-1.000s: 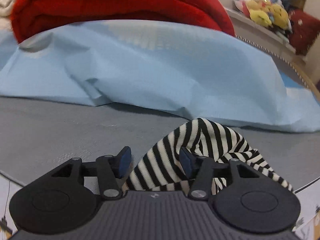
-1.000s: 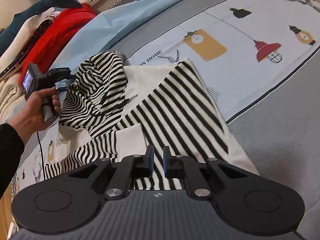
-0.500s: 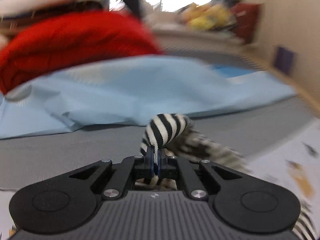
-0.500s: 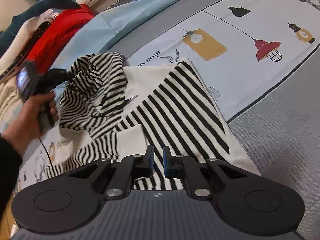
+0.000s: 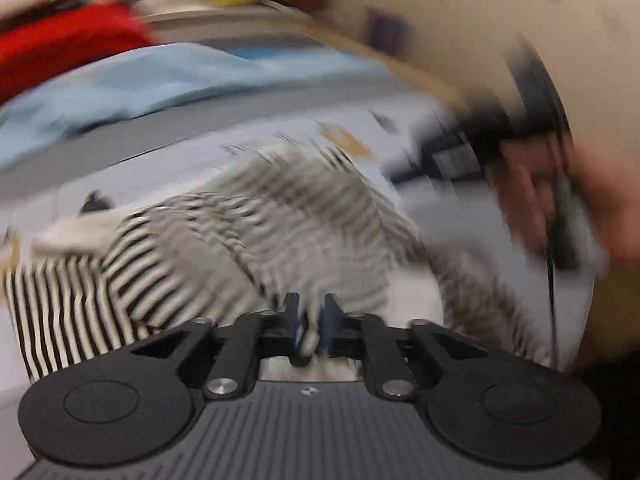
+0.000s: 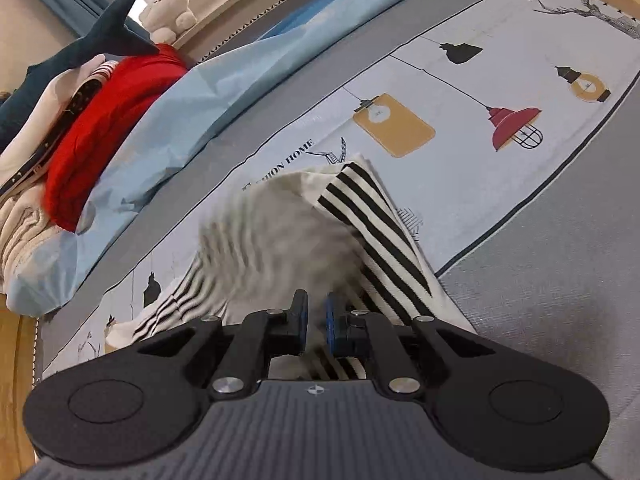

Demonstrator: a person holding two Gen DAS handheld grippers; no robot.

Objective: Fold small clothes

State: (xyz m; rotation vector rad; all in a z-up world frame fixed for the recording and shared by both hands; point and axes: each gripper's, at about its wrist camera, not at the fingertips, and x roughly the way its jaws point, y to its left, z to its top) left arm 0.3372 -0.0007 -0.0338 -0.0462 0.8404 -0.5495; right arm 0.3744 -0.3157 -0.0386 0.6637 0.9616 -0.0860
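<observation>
A black-and-white striped garment point(image 6: 376, 220) lies on the printed bedsheet point(image 6: 500, 184). One part of it is folded over the body and shows as a blurred striped flap point(image 6: 272, 232) just ahead of my right gripper point(image 6: 316, 316). That gripper stays narrow, with striped cloth running between its pads. In the blurred left wrist view, my left gripper point(image 5: 312, 320) is over the same garment point(image 5: 132, 280). Its jaws are opening, with a pale bit of cloth loose in the small gap. A person's hand point(image 5: 532, 208) shows at the right of that view.
A light blue cloth point(image 6: 200, 92), a red folded garment point(image 6: 112, 120) and cream textiles point(image 6: 20, 232) are piled at the far left. A dark shark plush point(image 6: 92, 48) lies above them. Grey bed cover point(image 6: 560, 300) runs along the right.
My left gripper shut on a striped bunch, swept fast across the garment toward the right gripper, and its jaws have parted again. The raised striped part now lies folded over the body. The right gripper held still.
</observation>
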